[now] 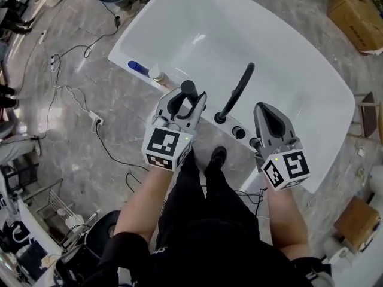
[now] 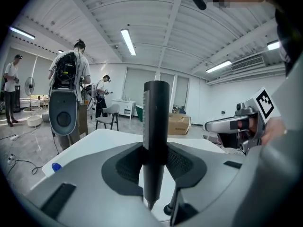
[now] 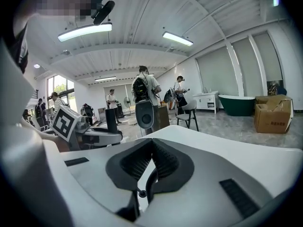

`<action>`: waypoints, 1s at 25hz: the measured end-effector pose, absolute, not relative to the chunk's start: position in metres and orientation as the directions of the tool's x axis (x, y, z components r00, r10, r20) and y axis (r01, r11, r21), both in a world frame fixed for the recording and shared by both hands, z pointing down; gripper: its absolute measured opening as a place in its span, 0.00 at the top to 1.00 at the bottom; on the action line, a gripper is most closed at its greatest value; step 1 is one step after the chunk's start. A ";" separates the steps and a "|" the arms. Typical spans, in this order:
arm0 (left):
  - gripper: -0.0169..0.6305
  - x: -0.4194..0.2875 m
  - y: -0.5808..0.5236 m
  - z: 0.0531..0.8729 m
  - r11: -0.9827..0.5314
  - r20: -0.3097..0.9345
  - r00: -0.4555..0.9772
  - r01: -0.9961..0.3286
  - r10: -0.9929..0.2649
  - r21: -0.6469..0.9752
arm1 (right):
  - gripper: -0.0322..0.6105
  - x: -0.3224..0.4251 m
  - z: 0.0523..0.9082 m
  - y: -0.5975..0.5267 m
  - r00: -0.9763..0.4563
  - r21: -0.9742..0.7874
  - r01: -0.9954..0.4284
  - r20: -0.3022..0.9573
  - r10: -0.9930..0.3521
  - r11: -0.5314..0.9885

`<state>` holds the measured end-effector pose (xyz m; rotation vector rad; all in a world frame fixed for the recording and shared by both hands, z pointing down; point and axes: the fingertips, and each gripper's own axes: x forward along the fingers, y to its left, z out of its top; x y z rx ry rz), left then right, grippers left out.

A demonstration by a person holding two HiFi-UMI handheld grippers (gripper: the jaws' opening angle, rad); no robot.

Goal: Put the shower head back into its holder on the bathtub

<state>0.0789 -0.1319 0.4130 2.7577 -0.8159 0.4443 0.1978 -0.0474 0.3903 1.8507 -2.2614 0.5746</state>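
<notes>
- The black shower head (image 2: 156,117), a plain straight wand, stands upright between the pads of the left gripper (image 1: 190,102). The jaws are clamped on its shaft, its top rises above them and its lower tip pokes out below.
- In the head view it hangs over the near rim of the white bathtub (image 1: 299,58). It is at about 10 o'clock from the base of the curved black faucet spout (image 1: 238,91), near it but apart.
- Two round black knobs (image 1: 240,133) sit on the rim at 4 o'clock of the spout's base. I can't tell which fitting is the holder.
- The right gripper (image 1: 269,113) is at 3 o'clock of the left one, over the rim by the knobs. Its jaws are pressed together with nothing between them.
- A small blue object (image 1: 137,68) lies on the tub rim at 10 o'clock of the left gripper, with a pale round thing (image 1: 157,73) just beside it.
- The person's black shoe (image 1: 216,158) is planted on the grey marble floor at 6 o'clock of the spout, between the two forearms.
- Cables (image 1: 78,94) trail over the floor at 9 o'clock, with a white power strip (image 1: 96,122) among them. A cardboard box (image 1: 353,14) sits at 2 o'clock beyond the tub.
- Further out, the gripper views show other people standing about, a dark green tub (image 3: 244,104) and a grey chair (image 3: 189,113).
</notes>
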 end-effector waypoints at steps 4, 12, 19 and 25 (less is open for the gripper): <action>0.76 0.080 -0.138 0.451 -0.804 0.367 0.785 -0.577 -0.499 0.140 | 0.93 0.201 0.422 -0.048 -0.223 -0.195 -0.968 0.386 -0.895 0.157; 0.76 0.088 -0.138 0.541 -0.808 0.435 0.776 -0.566 -0.456 0.164 | 0.93 0.193 0.476 -0.051 -0.247 -0.230 -0.959 0.398 -0.884 0.165; 0.76 0.097 -0.137 0.609 -0.823 0.489 0.770 -0.543 -0.410 0.165 | 0.93 0.194 0.523 -0.044 -0.261 -0.263 -0.952 0.439 -0.860 0.154; 0.75 0.099 -0.132 0.648 -0.825 0.537 0.745 -0.546 -0.396 0.148 | 0.93 0.201 0.537 -0.041 -0.256 -0.261 -0.954 0.452 -0.854 0.148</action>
